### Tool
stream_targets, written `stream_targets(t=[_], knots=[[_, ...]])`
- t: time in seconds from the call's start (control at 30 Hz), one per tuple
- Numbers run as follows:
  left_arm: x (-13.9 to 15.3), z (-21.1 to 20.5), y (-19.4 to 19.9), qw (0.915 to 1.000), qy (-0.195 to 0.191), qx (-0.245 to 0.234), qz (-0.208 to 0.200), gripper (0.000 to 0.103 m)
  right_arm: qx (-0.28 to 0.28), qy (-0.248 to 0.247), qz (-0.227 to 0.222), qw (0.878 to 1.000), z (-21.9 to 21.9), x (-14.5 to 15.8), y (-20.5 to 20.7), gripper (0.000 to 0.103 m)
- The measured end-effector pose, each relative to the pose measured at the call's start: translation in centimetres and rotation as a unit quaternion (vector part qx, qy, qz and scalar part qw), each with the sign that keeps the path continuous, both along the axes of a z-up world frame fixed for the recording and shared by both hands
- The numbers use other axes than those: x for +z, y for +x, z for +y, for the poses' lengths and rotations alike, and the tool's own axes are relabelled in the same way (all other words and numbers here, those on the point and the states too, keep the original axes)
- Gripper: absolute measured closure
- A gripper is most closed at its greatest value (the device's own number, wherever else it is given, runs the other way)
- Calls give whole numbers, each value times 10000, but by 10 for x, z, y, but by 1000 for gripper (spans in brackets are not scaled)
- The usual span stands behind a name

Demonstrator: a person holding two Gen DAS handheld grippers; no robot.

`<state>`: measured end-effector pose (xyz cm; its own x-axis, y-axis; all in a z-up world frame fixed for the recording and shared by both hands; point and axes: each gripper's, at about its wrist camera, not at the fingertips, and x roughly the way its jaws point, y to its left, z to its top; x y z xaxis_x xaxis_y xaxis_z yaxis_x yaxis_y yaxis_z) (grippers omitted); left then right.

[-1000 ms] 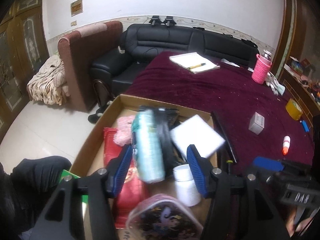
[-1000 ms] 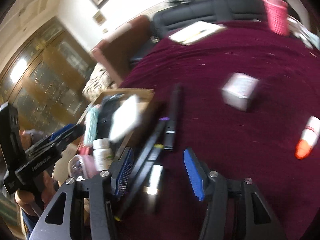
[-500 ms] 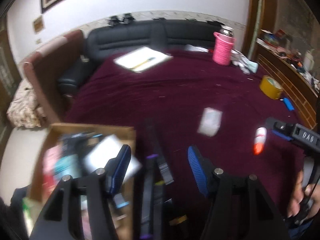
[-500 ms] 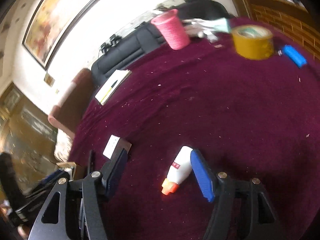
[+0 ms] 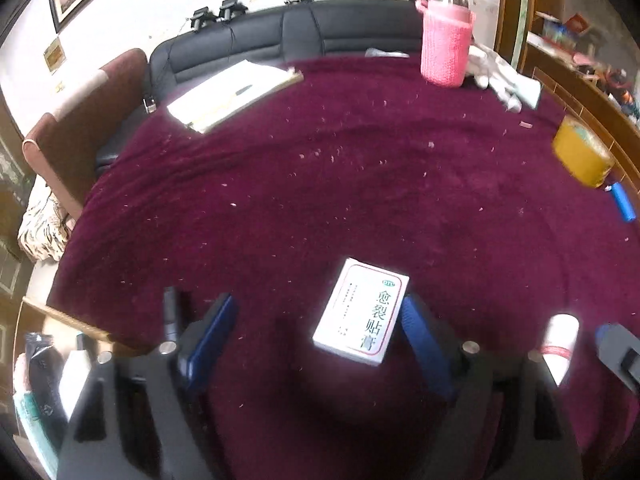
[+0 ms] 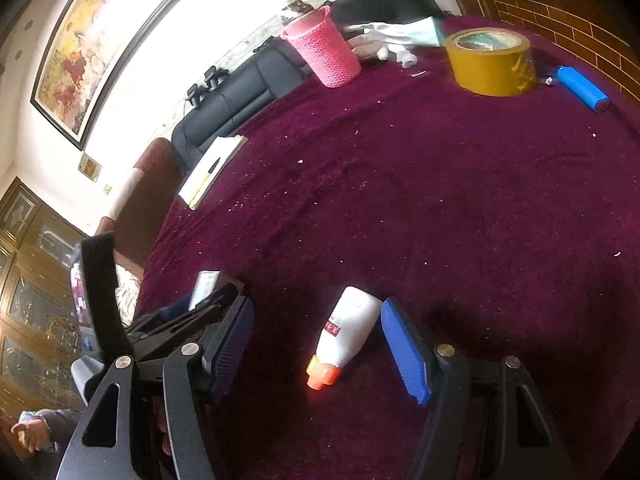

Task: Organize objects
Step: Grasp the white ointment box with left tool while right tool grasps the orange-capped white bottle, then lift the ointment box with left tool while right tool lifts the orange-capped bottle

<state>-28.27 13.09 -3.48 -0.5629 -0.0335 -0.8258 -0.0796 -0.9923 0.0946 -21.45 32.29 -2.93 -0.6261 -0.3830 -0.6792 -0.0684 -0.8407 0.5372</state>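
Observation:
A white box with Chinese print (image 5: 362,311) lies on the maroon tablecloth (image 5: 320,184), between the blue pads of my open left gripper (image 5: 316,330), close to the right pad. A white bottle with an orange cap (image 6: 346,338) lies on its side between the pads of my open right gripper (image 6: 316,346), near the right pad; it also shows in the left wrist view (image 5: 560,344). The box shows in the right wrist view (image 6: 205,286), partly hidden by the left gripper.
A cardboard box (image 5: 60,316) of items sits at the table's left edge. A pink knitted holder (image 5: 445,54), notebook with pen (image 5: 232,94), yellow tape roll (image 6: 490,60), blue cylinder (image 6: 582,88) and white gloves (image 5: 500,76) lie farther back. A black sofa (image 5: 304,36) stands behind.
My left gripper has swung from over the cardboard box to the table and now straddles the white box. My right gripper has moved right and closed in around the bottle.

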Motion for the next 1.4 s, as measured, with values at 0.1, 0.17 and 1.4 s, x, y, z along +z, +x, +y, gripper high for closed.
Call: stream_targets(t=[0.1,0.17,1.4], knots=[[-16,4,-7,9994,65,-171,-289,66,-11,103,-77,9999,-2,-4,-1,31],[-15,1,-5,9996,149,-161,-177,70,-6,278,-138,9995,-5,-7,-2,31],[15,-46,127,9912,294,125,1285,70,1446,800,984,9813,-90,8,24,72]])
